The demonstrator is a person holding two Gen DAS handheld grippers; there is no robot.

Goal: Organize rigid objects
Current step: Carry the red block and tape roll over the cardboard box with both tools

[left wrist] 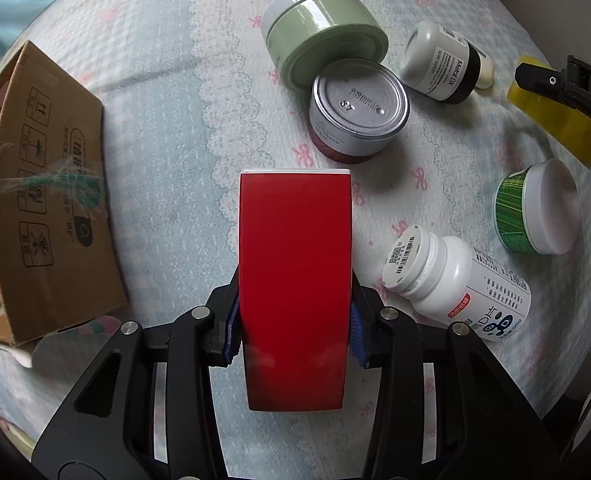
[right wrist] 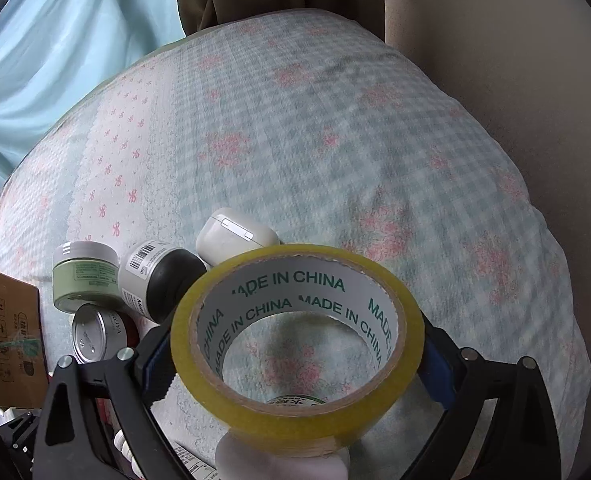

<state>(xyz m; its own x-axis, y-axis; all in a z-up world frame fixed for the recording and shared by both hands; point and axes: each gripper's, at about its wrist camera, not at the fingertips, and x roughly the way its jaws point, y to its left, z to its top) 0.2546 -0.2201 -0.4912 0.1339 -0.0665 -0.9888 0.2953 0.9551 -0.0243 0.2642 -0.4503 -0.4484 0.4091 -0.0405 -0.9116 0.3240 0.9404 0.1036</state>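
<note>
The left tongs (left wrist: 295, 332) squeeze a red box (left wrist: 295, 288) between their tips, above the cloth (left wrist: 167, 128). The right tongs (right wrist: 295, 354) hold a tape roll (right wrist: 295, 344). Only the right view shows a white case (right wrist: 235, 240).

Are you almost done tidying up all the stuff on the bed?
Not nearly. Nothing looks put away yet, though the inside of the cardboard box can't be seen. In hand: the left gripper clamps a red box, the right gripper a yellow tape roll. Left lying on the bedspread: green jar, tin can, white bottle, earbud case.
</note>
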